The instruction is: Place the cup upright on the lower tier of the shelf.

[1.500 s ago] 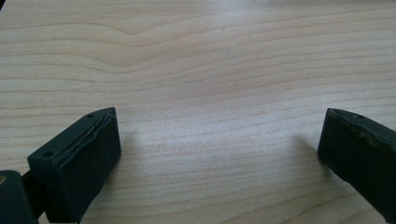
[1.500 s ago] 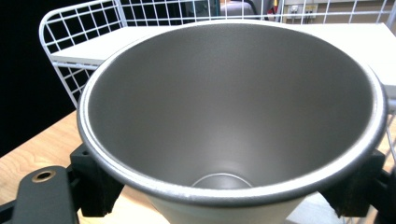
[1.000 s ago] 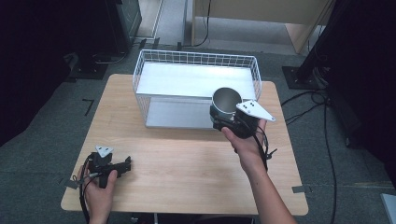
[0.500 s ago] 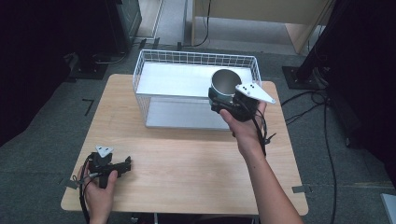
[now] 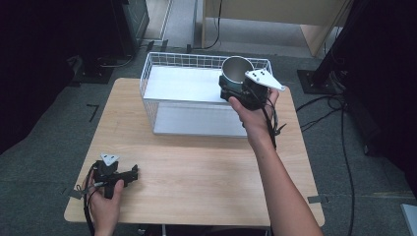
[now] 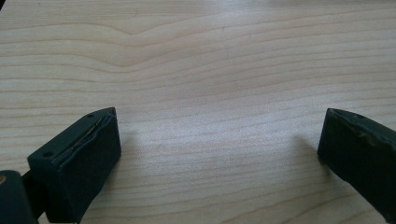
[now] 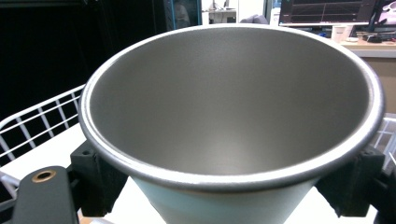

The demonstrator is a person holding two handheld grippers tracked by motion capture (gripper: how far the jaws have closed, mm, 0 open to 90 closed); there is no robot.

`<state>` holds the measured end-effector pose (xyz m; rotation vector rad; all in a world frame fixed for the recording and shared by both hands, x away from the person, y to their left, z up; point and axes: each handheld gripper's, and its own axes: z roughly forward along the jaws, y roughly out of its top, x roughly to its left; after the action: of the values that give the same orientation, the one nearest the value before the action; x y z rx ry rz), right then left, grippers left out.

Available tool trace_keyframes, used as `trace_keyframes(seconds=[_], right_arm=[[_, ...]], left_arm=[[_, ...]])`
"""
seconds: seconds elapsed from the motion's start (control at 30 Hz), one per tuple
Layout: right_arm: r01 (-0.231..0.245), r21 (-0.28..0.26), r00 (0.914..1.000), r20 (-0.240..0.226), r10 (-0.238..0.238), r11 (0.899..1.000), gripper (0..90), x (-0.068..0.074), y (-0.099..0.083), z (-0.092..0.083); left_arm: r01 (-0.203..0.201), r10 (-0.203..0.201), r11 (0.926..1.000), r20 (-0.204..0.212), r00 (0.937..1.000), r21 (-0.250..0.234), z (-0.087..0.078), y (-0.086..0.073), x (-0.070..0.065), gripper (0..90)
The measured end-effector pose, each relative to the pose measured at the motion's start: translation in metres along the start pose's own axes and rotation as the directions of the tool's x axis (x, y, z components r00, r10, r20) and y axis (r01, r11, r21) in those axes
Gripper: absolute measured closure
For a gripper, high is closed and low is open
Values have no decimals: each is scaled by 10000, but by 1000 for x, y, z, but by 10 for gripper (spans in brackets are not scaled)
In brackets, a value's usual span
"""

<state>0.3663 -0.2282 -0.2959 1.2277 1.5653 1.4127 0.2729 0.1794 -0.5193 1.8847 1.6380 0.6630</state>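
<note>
Steel cup (image 5: 236, 69) w/ a teal-ish outside is clamped in the right gripper (image 5: 235, 88), held up in the air over the right end of the white wire basket (image 5: 162, 64). Cup's mouth faces up and looks empty inside, just bare grey metal. In the right gripper view the cup (image 7: 233, 107) is huge in front of the cam, and you can see both black jaws pressing on its lower wall, one each side, so it's a proper grip, not just resting there. Basket wires (image 7: 32, 126) show behind it on the left of that view, white floor of the basket underneath.

Basket sits toward the back of the wooden table (image 5: 196, 182), white liner inside, nothing else in it afaict.

Left gripper (image 5: 129, 175) is way off at the near left corner of the table, lying low on the wood w/ the person's left hand (image 5: 105, 199) around it. Well apart from the cup and basket. In the left gripper view its jaws are spread wide w/ only wood grain (image 6: 210, 70) between them, holding nothing.

Right hand (image 5: 253, 110) + forearm reach diagonally up from the bottom edge of the high view, cable dangling by the wrist.
</note>
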Motion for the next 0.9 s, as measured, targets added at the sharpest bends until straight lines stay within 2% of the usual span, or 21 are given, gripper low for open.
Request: trace_keyframes(seconds=[0.3, 0.57, 0.9], right_arm=[[34, 178, 9998, 188, -37, 9998, 156, 0, 5, 24], [-131, 403, 9995, 298, 119, 9991, 155, -2, 9, 42], [-167, 724, 9987, 482, 132, 9972, 154, -7, 5, 53]], left_arm=[[-1, 1, 10000, -2, 10000, 5, 0, 0, 0, 0], [-2, 2, 10000, 1, 10000, 13, 0, 0, 0, 0], [5, -5, 10000, -1, 10000, 9, 0, 0, 0, 0]])
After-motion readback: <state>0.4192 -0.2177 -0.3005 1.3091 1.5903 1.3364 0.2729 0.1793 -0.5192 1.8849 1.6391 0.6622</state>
